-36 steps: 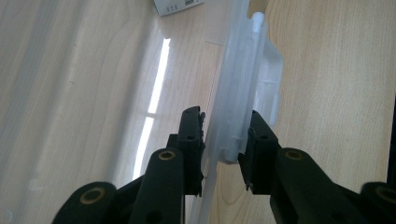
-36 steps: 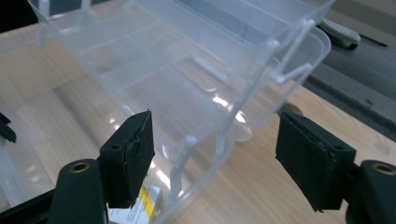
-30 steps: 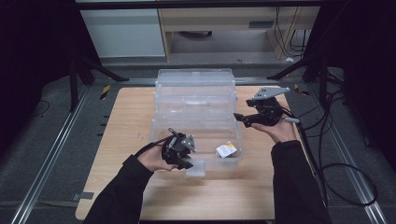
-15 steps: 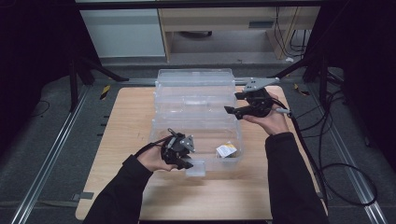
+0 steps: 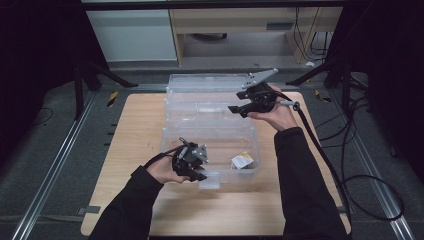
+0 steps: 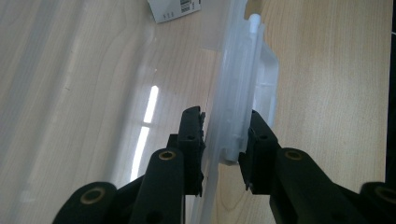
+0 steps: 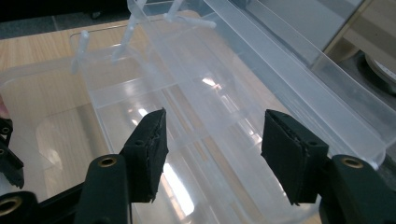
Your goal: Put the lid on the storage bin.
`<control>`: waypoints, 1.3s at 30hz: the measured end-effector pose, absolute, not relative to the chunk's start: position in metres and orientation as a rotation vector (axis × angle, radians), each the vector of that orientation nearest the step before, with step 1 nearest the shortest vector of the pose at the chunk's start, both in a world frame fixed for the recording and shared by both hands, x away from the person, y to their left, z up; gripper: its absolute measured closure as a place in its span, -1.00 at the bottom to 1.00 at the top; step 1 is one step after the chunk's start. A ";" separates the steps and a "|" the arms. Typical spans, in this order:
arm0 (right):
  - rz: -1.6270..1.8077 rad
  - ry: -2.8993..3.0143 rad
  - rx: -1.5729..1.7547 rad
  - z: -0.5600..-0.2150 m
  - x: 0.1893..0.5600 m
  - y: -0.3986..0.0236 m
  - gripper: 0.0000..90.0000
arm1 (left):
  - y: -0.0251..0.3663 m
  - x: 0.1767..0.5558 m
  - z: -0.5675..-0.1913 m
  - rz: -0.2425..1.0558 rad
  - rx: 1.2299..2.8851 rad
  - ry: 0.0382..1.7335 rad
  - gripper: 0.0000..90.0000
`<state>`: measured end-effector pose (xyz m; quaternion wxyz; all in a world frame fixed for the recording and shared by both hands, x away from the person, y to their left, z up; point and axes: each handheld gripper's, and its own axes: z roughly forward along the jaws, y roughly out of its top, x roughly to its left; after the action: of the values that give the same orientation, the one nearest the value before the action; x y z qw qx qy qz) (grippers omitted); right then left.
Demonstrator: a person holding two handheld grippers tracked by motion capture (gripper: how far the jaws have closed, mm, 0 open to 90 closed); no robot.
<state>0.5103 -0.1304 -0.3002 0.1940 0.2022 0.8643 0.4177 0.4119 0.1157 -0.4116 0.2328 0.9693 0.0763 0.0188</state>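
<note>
A clear plastic storage box (image 5: 210,137) stands open on the wooden table, its lid (image 5: 210,82) tipped back behind it. My left gripper (image 5: 197,175) is at the box's front left and is shut on the front wall (image 6: 233,116), one jaw inside and one outside, beside the latch. My right gripper (image 5: 239,110) hovers open over the box's back right, above a clear inner tray (image 7: 187,116). Its jaws have just been closing and nothing sits between them. A small white-labelled packet (image 5: 243,161) lies in the box's front right corner.
The wooden table (image 5: 135,150) has bare room left of the box and along its front edge. A cable (image 5: 320,150) trails from the right gripper down the table's right side. Metal rails and dark stands flank the table; shelving stands behind it.
My right gripper has moved left and a little up, from beside the box's right edge to over its back part, and its jaws have narrowed. The left gripper has stayed put.
</note>
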 end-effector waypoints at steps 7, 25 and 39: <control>1.139 2.483 0.519 -0.297 0.528 -0.116 0.02 | 0.117 0.413 -0.412 0.042 2.658 0.201 0.60; 1.035 2.678 0.406 -0.313 0.560 -0.075 0.43 | 0.118 0.415 -0.413 0.023 2.642 0.200 0.60; 0.948 2.745 0.396 -0.315 0.563 -0.065 0.80 | 0.118 0.414 -0.414 0.029 2.641 0.206 0.60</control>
<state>0.5626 -0.0653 -0.3147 0.1051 0.1344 0.9313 0.3217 0.4143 0.1179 -0.4136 0.2438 0.9668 0.0754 0.0105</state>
